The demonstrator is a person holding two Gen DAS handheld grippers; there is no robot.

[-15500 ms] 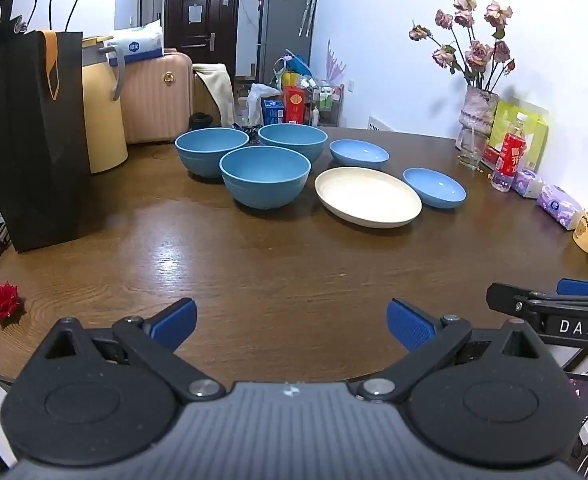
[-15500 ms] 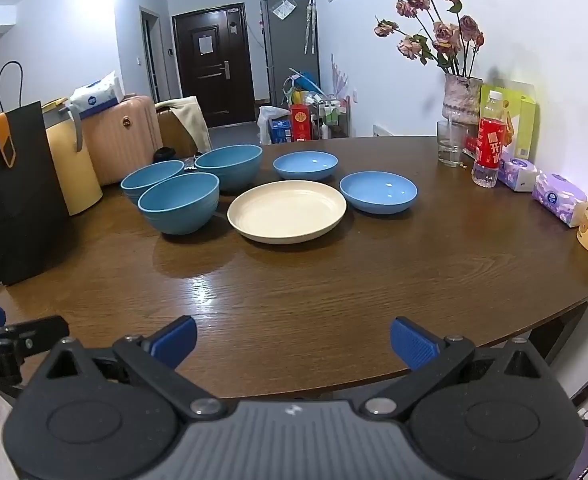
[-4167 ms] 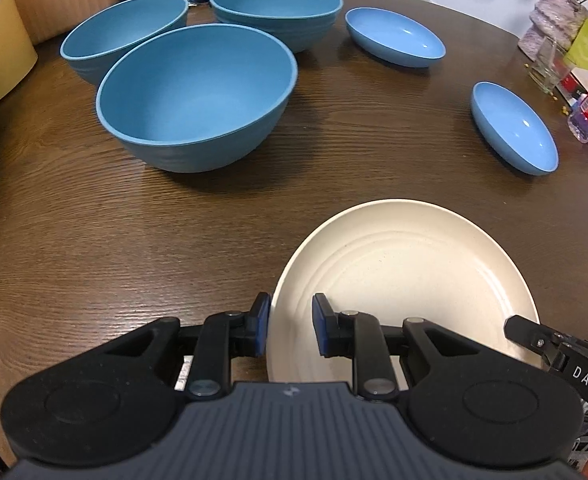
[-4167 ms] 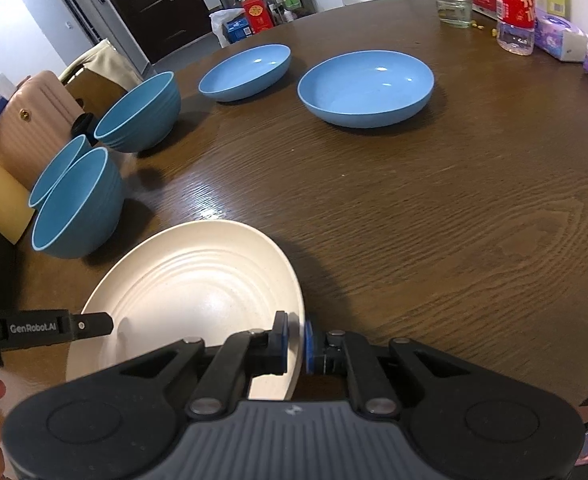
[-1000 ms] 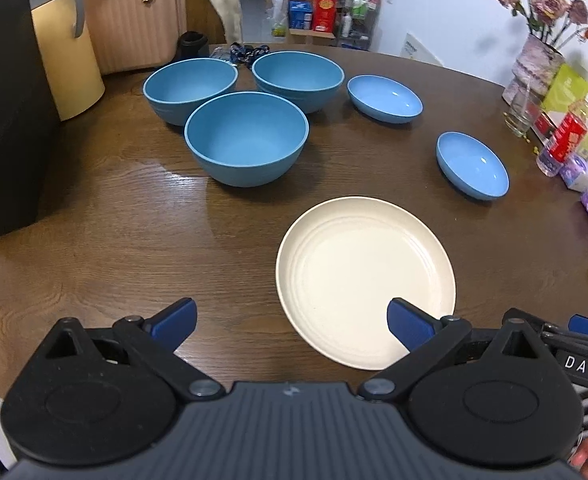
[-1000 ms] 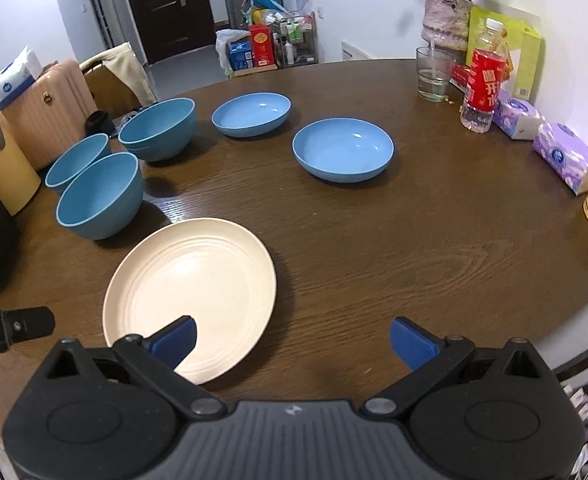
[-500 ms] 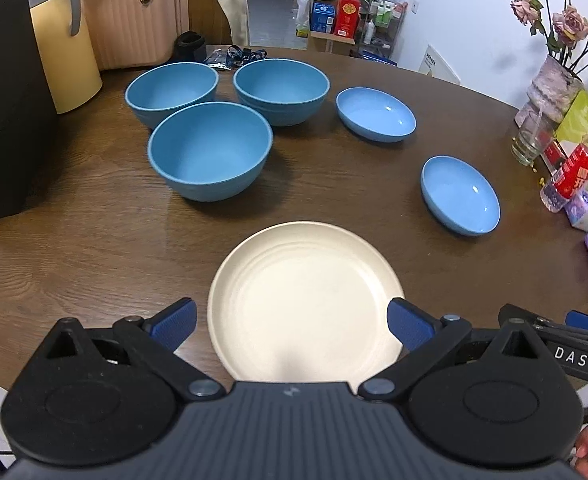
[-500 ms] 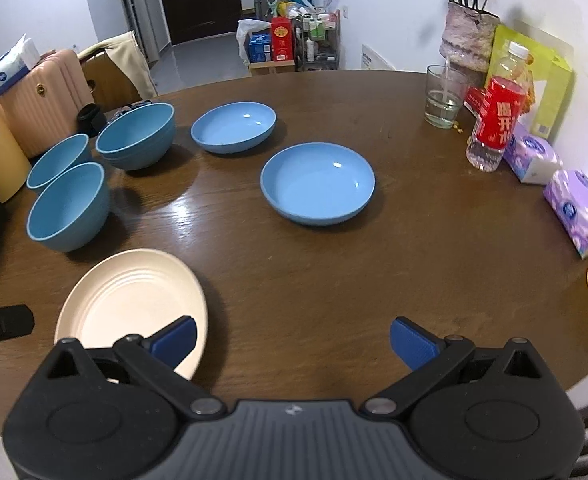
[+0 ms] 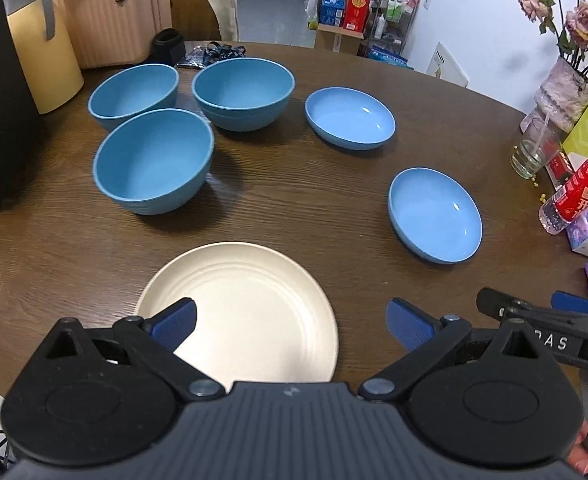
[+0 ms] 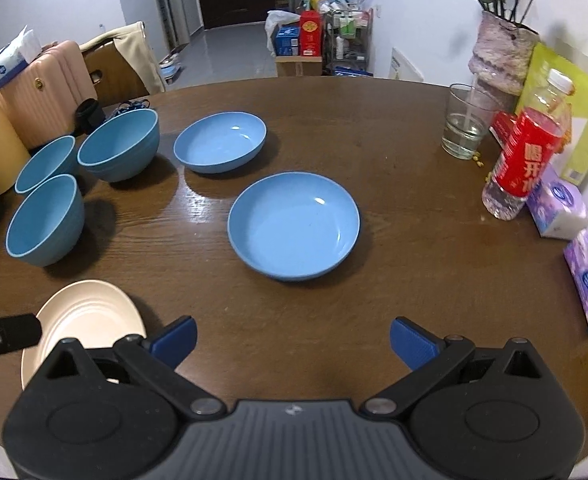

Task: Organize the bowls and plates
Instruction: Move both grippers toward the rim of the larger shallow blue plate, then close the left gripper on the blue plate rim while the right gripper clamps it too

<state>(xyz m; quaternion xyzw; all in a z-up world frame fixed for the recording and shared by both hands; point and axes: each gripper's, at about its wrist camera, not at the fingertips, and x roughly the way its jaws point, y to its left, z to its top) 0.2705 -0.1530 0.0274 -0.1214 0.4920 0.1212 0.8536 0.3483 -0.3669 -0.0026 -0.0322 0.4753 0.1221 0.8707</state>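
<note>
Both sets of jaws spread wide, holding nothing: left gripper point(image 9: 290, 322) above cream plate point(image 9: 250, 312), right gripper point(image 10: 292, 340) facing nearer blue dish point(image 10: 294, 226). Only in the right view: water glass point(image 10: 464, 126) beside red-labelled bottle point(image 10: 524, 156).

The left gripper point(image 9: 290, 322), black with blue pads, fills the lower frame, jaws spread wide; the matching right gripper point(image 10: 292, 339) likewise gapes, empty.

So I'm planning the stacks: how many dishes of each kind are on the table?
Deep blue bowls: 3
Shallow blue plates: 2
Cream plate: 1
Total: 6
</note>
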